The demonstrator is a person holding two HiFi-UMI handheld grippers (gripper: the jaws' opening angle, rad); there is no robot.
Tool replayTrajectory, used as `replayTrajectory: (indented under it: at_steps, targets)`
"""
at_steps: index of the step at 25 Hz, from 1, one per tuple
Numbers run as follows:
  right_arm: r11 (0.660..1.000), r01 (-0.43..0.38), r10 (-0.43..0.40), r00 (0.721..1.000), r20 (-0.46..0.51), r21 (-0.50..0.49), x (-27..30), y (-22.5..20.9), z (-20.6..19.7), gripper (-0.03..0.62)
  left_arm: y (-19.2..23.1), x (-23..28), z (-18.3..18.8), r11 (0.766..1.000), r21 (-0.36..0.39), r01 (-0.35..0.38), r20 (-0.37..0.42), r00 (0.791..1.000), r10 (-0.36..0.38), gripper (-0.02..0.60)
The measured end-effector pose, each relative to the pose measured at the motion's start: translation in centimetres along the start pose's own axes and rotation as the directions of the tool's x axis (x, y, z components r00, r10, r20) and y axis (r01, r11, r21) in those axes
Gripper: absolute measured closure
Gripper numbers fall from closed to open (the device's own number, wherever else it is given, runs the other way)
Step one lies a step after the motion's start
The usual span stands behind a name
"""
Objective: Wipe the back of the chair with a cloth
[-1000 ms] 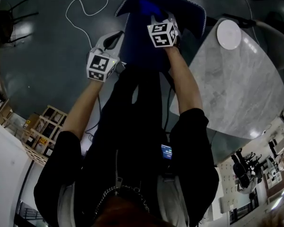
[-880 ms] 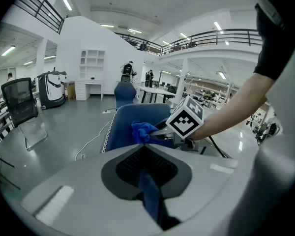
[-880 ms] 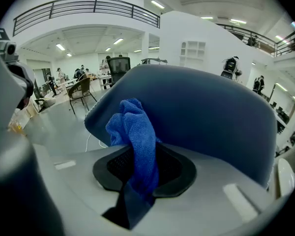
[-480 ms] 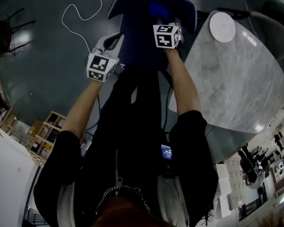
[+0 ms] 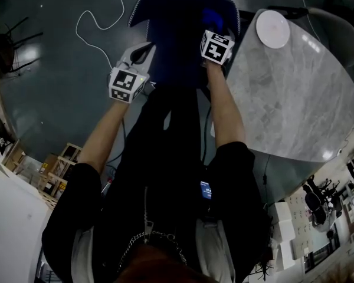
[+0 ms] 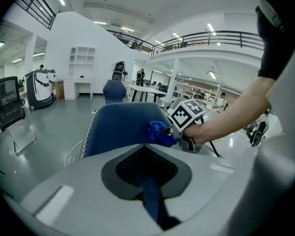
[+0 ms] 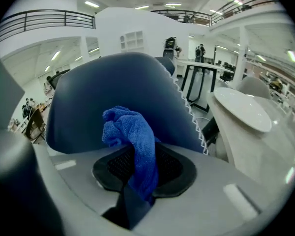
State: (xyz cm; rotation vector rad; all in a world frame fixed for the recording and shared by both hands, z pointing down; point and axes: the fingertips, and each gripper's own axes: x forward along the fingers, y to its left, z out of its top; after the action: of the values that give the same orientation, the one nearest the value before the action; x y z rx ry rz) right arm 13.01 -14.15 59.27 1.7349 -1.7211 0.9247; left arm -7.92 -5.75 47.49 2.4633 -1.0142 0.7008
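The dark blue chair back point(image 5: 177, 40) stands in front of me, also seen in the left gripper view as chair back point(image 6: 120, 124) and close up as chair back point(image 7: 113, 92). My right gripper point(image 5: 215, 37) is shut on a bright blue cloth point(image 5: 211, 17), pressed against the right part of the backrest. The cloth point(image 7: 132, 141) hangs bunched from the right gripper point(image 7: 137, 183); the left gripper view shows that cloth point(image 6: 160, 132) against the chair. My left gripper point(image 5: 140, 55) hovers by the chair's left edge; this left gripper point(image 6: 146, 181) is shut, holding nothing I can see.
A grey marble table point(image 5: 289, 105) stands right of the chair, with a white plate point(image 5: 272, 29) on it, also seen as plate point(image 7: 241, 109). A white cable point(image 5: 97, 16) lies on the dark floor at left. Wooden shelving point(image 5: 50, 173) sits at lower left.
My right gripper has slid the cloth rightward across the chair back. The left gripper has stayed by the chair's left edge.
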Motion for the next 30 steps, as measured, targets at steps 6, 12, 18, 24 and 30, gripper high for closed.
replayTrajectory:
  at_steps: [6, 12, 18, 24, 30]
  targets:
    - [0.984, 0.1, -0.1, 0.995, -0.007, 0.146, -0.9, -3.0, -1.2, 0.494, -0.4, 0.0, -0.2, 1.0, -0.004, 0.01, 0.001, 1.0, -0.01, 0.578]
    - [0.983, 0.111, -0.121, 0.991, 0.06, 0.146, -2.1, -1.6, -1.1, 0.494, 0.6, -0.5, -1.3, 1.0, -0.002, -0.008, 0.001, 1.0, 0.008, 0.578]
    - [0.961, -0.167, 0.186, 0.98, 0.069, -0.22, -2.7, 9.5, -2.9, 0.493, 2.2, -1.6, -3.3, 0.999, -0.008, -0.035, -0.005, 0.999, 0.035, 0.578]
    - [0.648, -0.484, 0.483, 0.858, -0.174, -0.588, -2.5, 21.7, -9.5, 0.493, 3.9, -2.8, -5.7, 0.997, -0.021, -0.077, 0.002, 0.997, 0.077, 0.578]
    - [0.44, -0.531, 0.508, 0.812, -0.287, -0.724, -0.4, 27.0, -12.0, 0.493, 5.5, -3.7, -8.2, 0.994, -0.024, -0.107, 0.02, 0.994, 0.107, 0.578]
